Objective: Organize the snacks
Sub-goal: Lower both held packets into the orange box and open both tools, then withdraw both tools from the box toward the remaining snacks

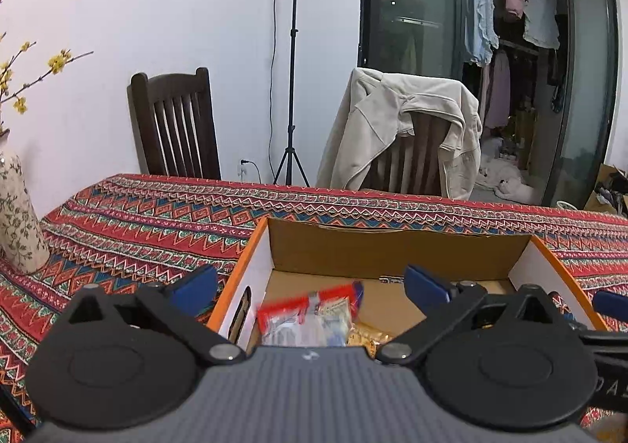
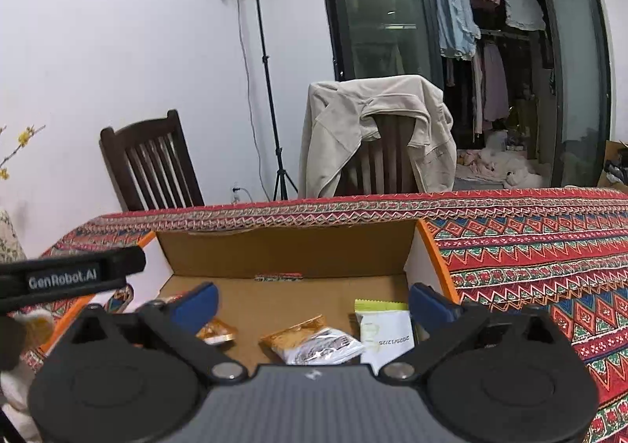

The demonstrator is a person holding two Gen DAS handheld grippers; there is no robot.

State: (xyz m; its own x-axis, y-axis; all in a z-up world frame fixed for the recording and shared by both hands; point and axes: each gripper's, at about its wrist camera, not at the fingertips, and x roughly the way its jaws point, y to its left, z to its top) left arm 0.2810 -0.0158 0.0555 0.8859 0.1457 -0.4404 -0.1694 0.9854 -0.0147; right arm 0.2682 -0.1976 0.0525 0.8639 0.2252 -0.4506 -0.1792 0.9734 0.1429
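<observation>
Left gripper [image 1: 310,284]: jaws spread wide, blue pads well apart, nothing pressed between them. Just beyond and below, inside cardboard box [image 1: 392,246]: red-and-clear snack packet [image 1: 310,315], motion-blurred, lying free between the pads' line of sight but touched by neither; contact with box floor cannot be told. Beside it to the right, partly hidden by gripper body, a golden-brown packet [image 1: 371,339]. Box white-walled inside at the sides, orange along the rim, brown at the far wall.

Right gripper [image 2: 312,303]: also wide, pads apart, empty. In the box below it: small orange packet [image 2: 216,331] near the left pad; orange-and-silver packet [image 2: 314,343] in the middle; white packet with green top edge [image 2: 386,329] near the right pad, printed date showing. All three resting on box floor, none touching the pads. Left gripper's black arm visible at the left edge of the right wrist view.

Box on red patterned tablecloth [image 1: 129,223]. Floral vase [image 1: 17,215] with yellow-flowered twigs at table's left end. Behind table: dark wooden chair [image 1: 176,125], second chair draped with beige jacket [image 1: 396,132], light stand [image 2: 267,81] against white wall, glass door with hanging clothes behind it.
</observation>
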